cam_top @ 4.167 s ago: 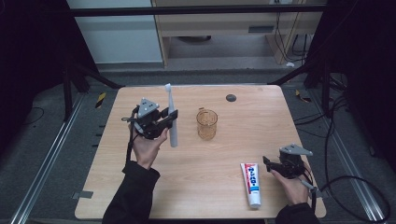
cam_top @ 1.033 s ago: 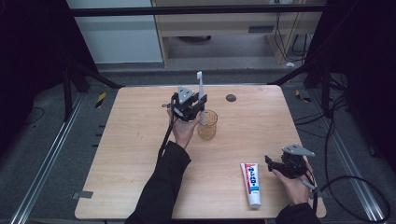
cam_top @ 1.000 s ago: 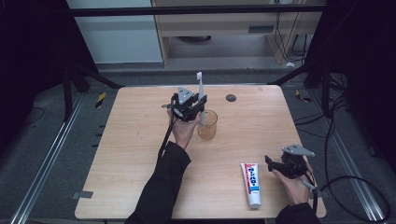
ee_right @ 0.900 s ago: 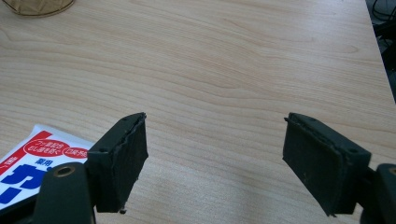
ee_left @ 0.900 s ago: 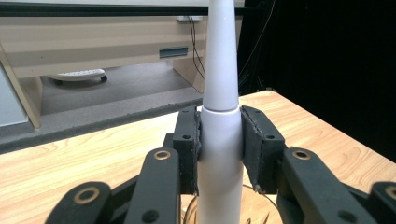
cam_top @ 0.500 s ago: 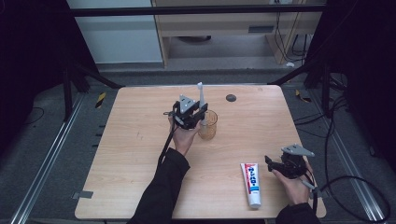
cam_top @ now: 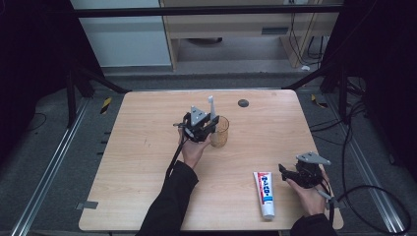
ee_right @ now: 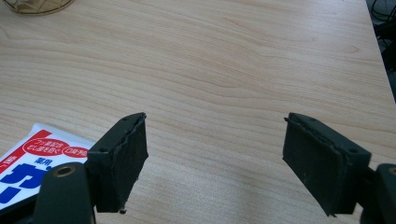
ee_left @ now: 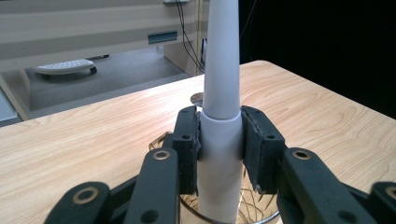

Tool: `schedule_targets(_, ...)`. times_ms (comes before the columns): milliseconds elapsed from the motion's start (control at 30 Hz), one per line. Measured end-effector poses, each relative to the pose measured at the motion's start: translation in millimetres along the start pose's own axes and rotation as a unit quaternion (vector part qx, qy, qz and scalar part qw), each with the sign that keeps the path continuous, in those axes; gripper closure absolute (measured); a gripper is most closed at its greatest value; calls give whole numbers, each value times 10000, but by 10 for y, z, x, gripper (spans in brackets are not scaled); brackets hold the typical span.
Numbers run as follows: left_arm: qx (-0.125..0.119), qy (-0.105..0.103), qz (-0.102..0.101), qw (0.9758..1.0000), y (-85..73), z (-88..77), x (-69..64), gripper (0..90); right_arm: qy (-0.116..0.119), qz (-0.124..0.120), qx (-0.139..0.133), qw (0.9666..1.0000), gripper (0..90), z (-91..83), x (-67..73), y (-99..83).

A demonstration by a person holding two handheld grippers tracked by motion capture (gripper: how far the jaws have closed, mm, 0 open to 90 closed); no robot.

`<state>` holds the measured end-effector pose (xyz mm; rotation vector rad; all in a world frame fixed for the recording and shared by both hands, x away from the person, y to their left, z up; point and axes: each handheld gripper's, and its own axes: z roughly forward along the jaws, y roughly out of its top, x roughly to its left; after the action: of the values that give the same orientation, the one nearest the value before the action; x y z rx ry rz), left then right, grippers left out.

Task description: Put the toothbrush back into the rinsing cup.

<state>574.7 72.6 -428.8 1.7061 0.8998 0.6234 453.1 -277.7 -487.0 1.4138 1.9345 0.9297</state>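
My left gripper (cam_top: pixel 209 129) (ee_left: pixel 219 151) is shut on a white toothbrush handle (ee_left: pixel 221 116) (cam_top: pixel 211 109), which stands upright with its lower end inside a clear amber cup (cam_top: pixel 221 132) (ee_left: pixel 243 210) at the table's middle. My right gripper (cam_top: pixel 285 171) (ee_right: pixel 215 158) stands open near the front right of the table, nothing between its jaws. A white, red and blue toothpaste tube (cam_top: pixel 264 192) (ee_right: pixel 32 161) lies flat just left of it.
The wooden table (cam_top: pixel 147 147) is bare around the cup. A small dark round disc (cam_top: pixel 243 103) lies near the far edge. A corner of the cup (ee_right: pixel 37 5) shows at the top left of the right gripper view. Dark frame rails surround the table.
My left gripper carried the toothbrush from the left side of the table to the cup, turned it upright, and lowered its end into the cup. The right gripper stayed put.
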Motion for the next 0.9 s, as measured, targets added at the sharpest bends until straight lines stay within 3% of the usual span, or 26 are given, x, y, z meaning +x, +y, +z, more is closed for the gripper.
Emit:
schedule_targets(367,-107,-76,-15,9999,-40,-34,8,631,17,46,0,10000,218,0,16,4)
schedule_targets(900,-45,-99,56,9999,-79,-84,-9,529,35,46,-1,10000,216,-1,22,8)
